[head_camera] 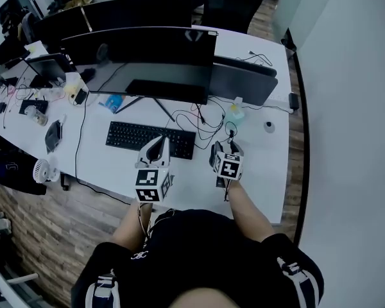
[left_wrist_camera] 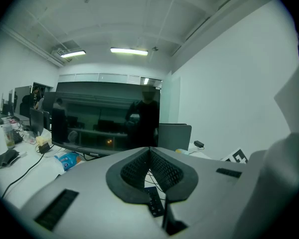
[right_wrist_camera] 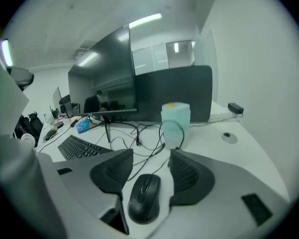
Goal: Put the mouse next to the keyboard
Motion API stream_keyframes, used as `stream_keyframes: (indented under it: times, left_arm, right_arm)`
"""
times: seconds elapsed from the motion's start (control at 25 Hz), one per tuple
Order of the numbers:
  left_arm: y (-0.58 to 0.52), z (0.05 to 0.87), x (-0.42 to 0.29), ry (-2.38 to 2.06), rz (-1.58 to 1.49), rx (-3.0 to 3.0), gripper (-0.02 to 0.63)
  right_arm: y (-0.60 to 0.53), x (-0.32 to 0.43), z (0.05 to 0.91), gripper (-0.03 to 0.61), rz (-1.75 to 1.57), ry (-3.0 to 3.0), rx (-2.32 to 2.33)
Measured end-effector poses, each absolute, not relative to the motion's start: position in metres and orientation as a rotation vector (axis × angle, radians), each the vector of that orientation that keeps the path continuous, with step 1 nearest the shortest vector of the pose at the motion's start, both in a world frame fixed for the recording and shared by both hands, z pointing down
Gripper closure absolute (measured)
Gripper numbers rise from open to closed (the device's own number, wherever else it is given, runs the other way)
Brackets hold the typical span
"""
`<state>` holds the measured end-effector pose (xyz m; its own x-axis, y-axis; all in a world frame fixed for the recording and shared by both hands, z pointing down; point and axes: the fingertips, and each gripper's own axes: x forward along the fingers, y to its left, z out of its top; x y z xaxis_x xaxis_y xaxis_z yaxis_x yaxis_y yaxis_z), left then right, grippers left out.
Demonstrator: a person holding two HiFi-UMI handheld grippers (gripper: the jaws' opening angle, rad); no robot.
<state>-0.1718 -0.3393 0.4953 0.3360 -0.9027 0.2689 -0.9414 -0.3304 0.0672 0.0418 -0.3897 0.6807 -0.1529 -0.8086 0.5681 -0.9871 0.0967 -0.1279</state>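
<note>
A black corded mouse (right_wrist_camera: 144, 198) lies on the white desk (head_camera: 256, 165), right of the black keyboard (head_camera: 151, 140). My right gripper (right_wrist_camera: 150, 161) straddles it; both jaws stand apart with a gap on each side of the mouse, so the pads do not press on it. The mouse's cable runs away toward the tangle of wires. In the head view the right gripper (head_camera: 226, 151) hides the mouse. My left gripper (head_camera: 155, 147) hovers over the keyboard's right end, its pads (left_wrist_camera: 139, 168) closed together with nothing between them.
A wide dark monitor (head_camera: 141, 59) stands behind the keyboard, with loose black cables (head_camera: 208, 124) at its foot. A pale green container (right_wrist_camera: 175, 118) sits just beyond the mouse. A small round disc (head_camera: 269, 126) lies at the right. The desk's front edge is close to the person.
</note>
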Motion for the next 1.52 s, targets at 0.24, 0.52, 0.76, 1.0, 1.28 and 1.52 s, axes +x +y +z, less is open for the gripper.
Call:
stream_keyframes:
  times: [0.24,0.52,0.76,1.0,1.28,1.52]
  left_arm:
    - [-0.341,0.49,-0.148,-1.616,0.265,2.446,0.601]
    - [-0.346,0.482,-0.132,-1.584,0.25,2.495,0.601]
    - [-0.345,0.477,-0.122,-1.566,0.242,2.526,0.601]
    - [-0.344,0.476,-0.115,-1.532,0.247,2.551,0.601]
    - [-0.342,0.475,-0.109,-1.508,0.245,2.569,0.601]
    - [-0.34,0.474,-0.113,-1.509,0.242,2.564,0.601]
  right_arm:
    - [-0.389,0.059,0.572,0.561,0.36,-2.156,1.963]
    - [-0.373,0.061,0.469,0.565,0.142,-2.392,2.048]
    - [-0.357,0.068,0.447,0.566,0.128,-2.425,2.095]
    - [-0.353,0.068,0.447,0.565,0.141,-2.421,2.109]
    - [-0.35,0.066,0.449,0.565,0.157,-2.425,2.102]
    - [-0.348,0.062,0.448,0.565,0.155,-2.424,2.1]
